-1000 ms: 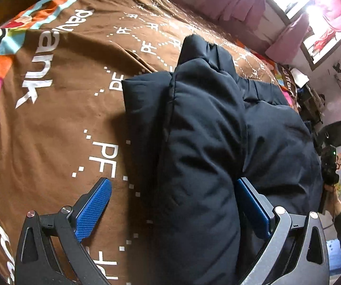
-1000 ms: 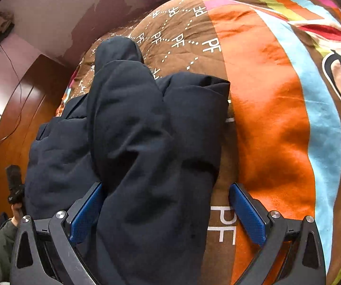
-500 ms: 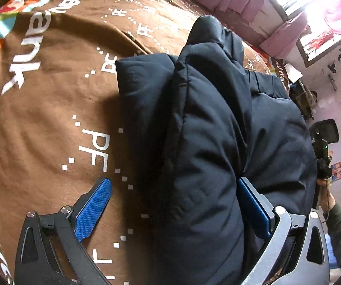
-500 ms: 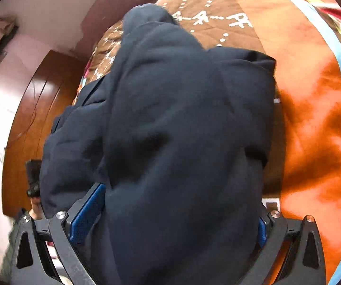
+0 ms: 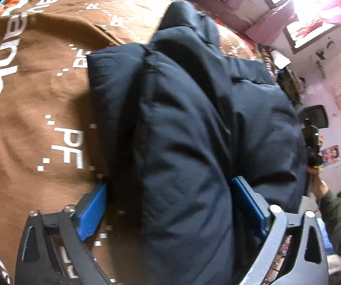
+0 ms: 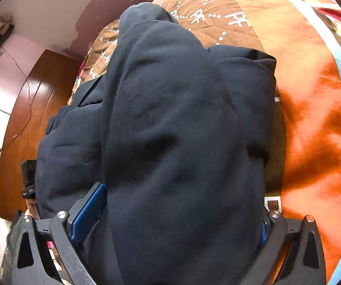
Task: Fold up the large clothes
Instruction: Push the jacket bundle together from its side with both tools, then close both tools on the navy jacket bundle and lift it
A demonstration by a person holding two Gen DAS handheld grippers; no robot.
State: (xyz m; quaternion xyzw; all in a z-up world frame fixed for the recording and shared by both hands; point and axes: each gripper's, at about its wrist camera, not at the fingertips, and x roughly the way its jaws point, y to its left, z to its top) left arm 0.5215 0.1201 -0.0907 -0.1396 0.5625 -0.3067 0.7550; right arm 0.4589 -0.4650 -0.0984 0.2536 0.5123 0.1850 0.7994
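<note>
A dark navy padded jacket lies folded in a thick bundle on the brown printed bedspread. My left gripper straddles the bundle's near end and its jaws are closing. The right blue pad lies against the fabric, while the left pad only meets the jacket's edge at its tip. In the right wrist view the same jacket fills the wide gap of my right gripper. Its left pad lies along the fabric and its right pad is almost hidden under the bulk.
The bedspread turns orange and striped to the right of the jacket. A wooden headboard stands on the left. A person's hand holding a dark device is at the bed's right side, under pink curtains and a window.
Both grippers have pushed forward over the jacket's near end, so the bundle now fills each jaw gap. The left gripper's left pad has come in to the jacket's edge.
</note>
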